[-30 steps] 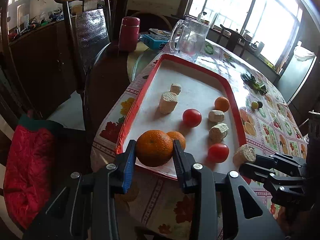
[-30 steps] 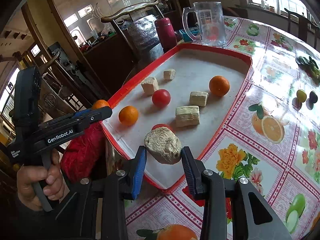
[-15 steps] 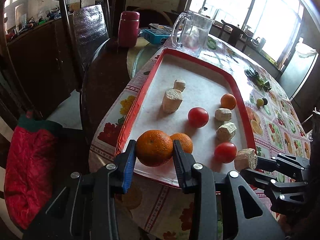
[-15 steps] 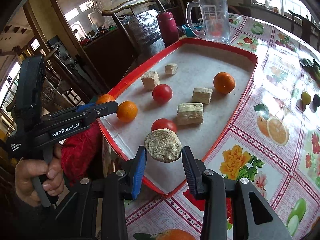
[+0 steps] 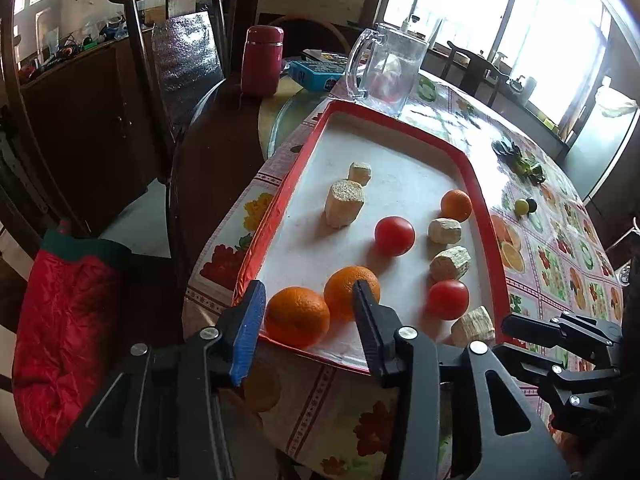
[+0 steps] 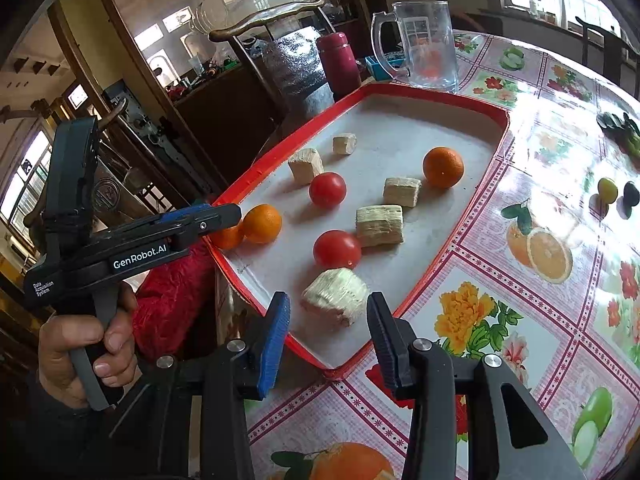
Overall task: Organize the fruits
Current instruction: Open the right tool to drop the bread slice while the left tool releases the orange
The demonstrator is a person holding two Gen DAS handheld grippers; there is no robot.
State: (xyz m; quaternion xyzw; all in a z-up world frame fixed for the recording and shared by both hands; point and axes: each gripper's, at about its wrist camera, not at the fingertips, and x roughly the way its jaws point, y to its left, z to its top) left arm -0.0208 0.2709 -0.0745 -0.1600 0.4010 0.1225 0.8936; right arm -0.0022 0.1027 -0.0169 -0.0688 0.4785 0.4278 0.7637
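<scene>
Left claw [image 5: 308, 312] just opened, orange [image 5: 297, 322] released onto tray [image 5: 486, 216].

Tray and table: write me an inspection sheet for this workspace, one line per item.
Surface: table with fruit-print cloth; red-rimmed tray lies on it.
Job's things: three oranges, two tomatoes and five beige chunks, all on the tray.
Clutter: glass mug, red flask, blue box, two small fruits on the cloth.
Grippers: left hand-held gripper open, jaws just been opening, nearest orange between them; right hand-held gripper open, jaws just been opening, nearest chunk between them.
Cables: nothing seen.
Surroundings: wooden chair, dark cabinet, windows.
</scene>
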